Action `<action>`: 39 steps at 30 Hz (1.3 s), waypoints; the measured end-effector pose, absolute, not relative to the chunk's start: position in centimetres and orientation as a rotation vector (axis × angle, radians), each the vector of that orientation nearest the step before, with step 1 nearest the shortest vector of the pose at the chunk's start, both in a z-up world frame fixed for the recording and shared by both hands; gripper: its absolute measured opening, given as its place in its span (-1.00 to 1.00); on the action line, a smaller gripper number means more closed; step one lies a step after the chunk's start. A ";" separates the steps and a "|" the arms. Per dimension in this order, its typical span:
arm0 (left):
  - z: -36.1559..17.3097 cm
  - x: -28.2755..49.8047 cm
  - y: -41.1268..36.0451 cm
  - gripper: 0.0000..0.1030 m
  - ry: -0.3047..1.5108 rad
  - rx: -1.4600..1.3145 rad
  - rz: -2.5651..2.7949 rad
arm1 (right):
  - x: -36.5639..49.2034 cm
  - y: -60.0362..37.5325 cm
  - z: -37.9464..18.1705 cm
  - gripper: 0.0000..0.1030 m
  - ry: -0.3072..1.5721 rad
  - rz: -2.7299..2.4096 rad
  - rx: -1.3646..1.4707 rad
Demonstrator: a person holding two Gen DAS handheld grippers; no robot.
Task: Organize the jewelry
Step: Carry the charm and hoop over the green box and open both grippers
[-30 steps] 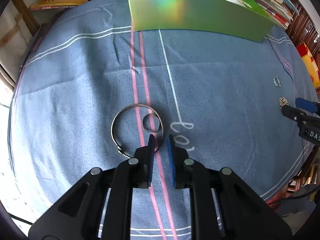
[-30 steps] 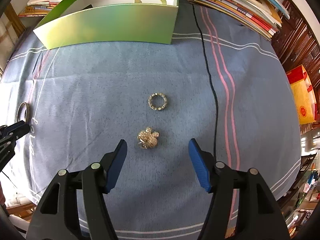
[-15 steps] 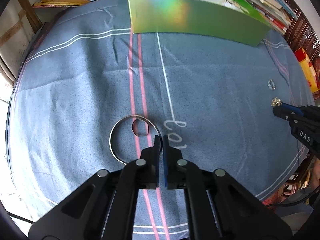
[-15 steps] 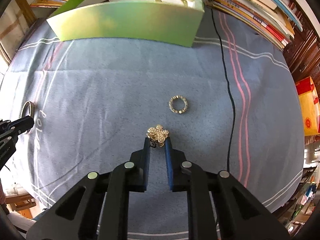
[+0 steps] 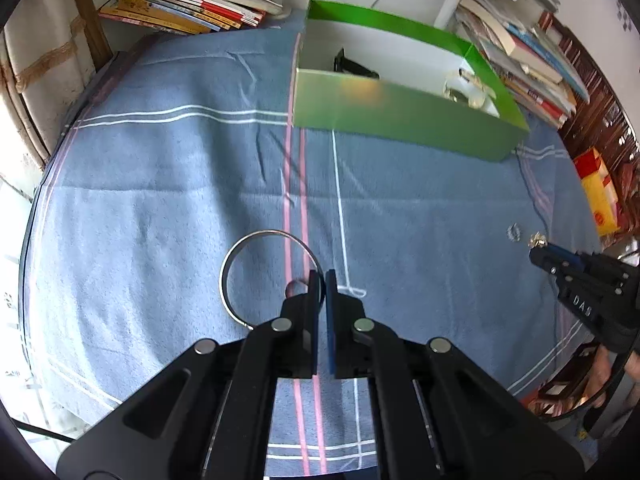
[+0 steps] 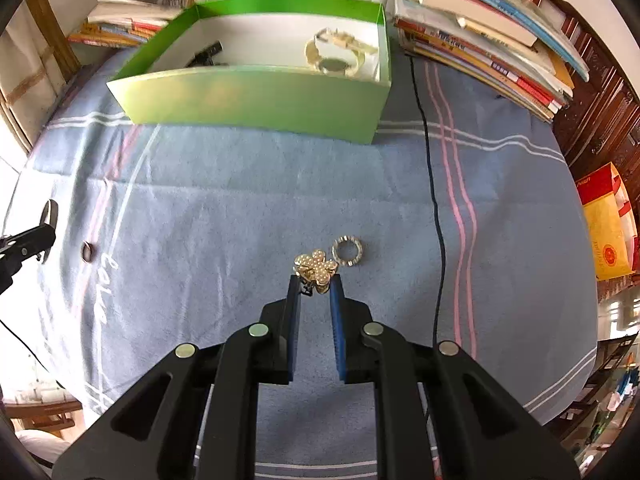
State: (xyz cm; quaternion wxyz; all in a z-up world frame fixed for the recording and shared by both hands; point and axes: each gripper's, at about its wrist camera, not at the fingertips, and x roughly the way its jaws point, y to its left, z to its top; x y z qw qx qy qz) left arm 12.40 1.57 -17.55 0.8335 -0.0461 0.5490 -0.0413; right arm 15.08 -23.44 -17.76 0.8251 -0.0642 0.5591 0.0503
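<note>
My left gripper (image 5: pixel 322 276) is shut on the rim of a thin silver bangle (image 5: pixel 240 256) and holds it above the blue cloth. A small silver ring (image 5: pixel 293 288) lies on the cloth behind the fingers; it also shows in the right wrist view (image 6: pixel 87 251). My right gripper (image 6: pixel 316 282) is shut on a gold flower-shaped brooch (image 6: pixel 316 266), lifted above the cloth. A round crystal ring (image 6: pixel 347 250) lies on the cloth just right of the brooch. The open green box (image 6: pixel 256 100) stands at the back, with a gold watch (image 6: pixel 336 54) and a dark clip (image 6: pixel 206 54) inside.
Stacks of books (image 6: pixel 480 28) line the back right and back left (image 5: pixel 188 4). A black cable (image 6: pixel 434 200) runs down the cloth right of the rings. A red and yellow packet (image 6: pixel 608 224) lies off the table's right edge.
Both grippers have risen with their pieces: the left lifted the bangle off the cloth, leaving the small ring behind, and the right lifted the brooch. The green box's inside now shows.
</note>
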 end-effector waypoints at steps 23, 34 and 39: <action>-13.1 14.9 1.6 -0.93 1.064 -0.088 -0.086 | 16.6 -22.1 -14.7 -0.71 1.104 0.145 -0.127; -9.2 19.5 -0.2 -0.93 0.974 -0.083 -0.124 | 21.5 -22.2 -8.9 -0.71 0.947 0.154 -0.115; -7.4 22.4 -1.4 -0.93 0.934 -0.076 -0.141 | 24.4 -22.2 -7.4 -0.71 0.905 0.155 -0.105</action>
